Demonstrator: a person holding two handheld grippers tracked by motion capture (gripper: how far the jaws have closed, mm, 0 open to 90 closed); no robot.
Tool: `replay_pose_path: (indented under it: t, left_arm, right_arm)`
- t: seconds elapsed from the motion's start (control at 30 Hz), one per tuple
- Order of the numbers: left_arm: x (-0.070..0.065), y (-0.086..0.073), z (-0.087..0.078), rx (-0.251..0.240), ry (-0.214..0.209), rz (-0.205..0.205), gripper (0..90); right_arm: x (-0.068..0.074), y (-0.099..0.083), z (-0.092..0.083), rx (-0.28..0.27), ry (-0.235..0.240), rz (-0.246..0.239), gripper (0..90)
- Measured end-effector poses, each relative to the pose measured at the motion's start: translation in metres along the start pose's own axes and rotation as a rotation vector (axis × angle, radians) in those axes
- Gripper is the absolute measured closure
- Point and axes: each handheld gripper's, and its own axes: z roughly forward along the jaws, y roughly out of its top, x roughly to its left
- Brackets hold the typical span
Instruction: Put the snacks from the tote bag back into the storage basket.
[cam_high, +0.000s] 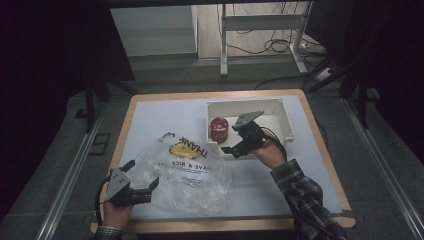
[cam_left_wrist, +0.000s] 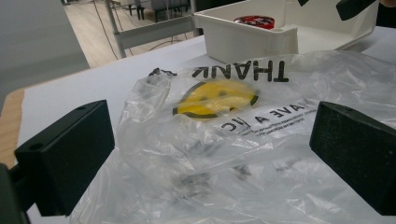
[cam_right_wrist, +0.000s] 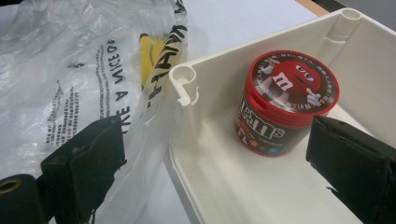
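Your right gripper (cam_high: 239, 141) hangs wide open over the bin (cam_high: 286, 120), lined up for the candy tub (cam_high: 218, 129), while your left gripper (cam_high: 141, 176), also wide, brackets the plastic bag (cam_high: 187, 175) for bagging.

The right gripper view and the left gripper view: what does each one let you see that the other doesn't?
Right gripper view alone: the candy tub's red lid with its cartoon face and dark printed side, and the white bin's bare inside floor. Left gripper view alone: the yellow smiley in full, the "THANK" lettering, and the room's floor beyond the table. Both share the clear plastic bag, the bin, the tub and a pair of open black jaws.
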Motion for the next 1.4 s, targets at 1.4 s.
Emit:
replay_pose_path:
  t: [1.4]
  left_arm:
    - [-0.001, 0.002, 0.002, -0.013, -0.005, -0.005, 0.0]
  right_arm:
    - [0.028, -0.031, -0.041, -0.108, -0.021, 0.057, 4.5]
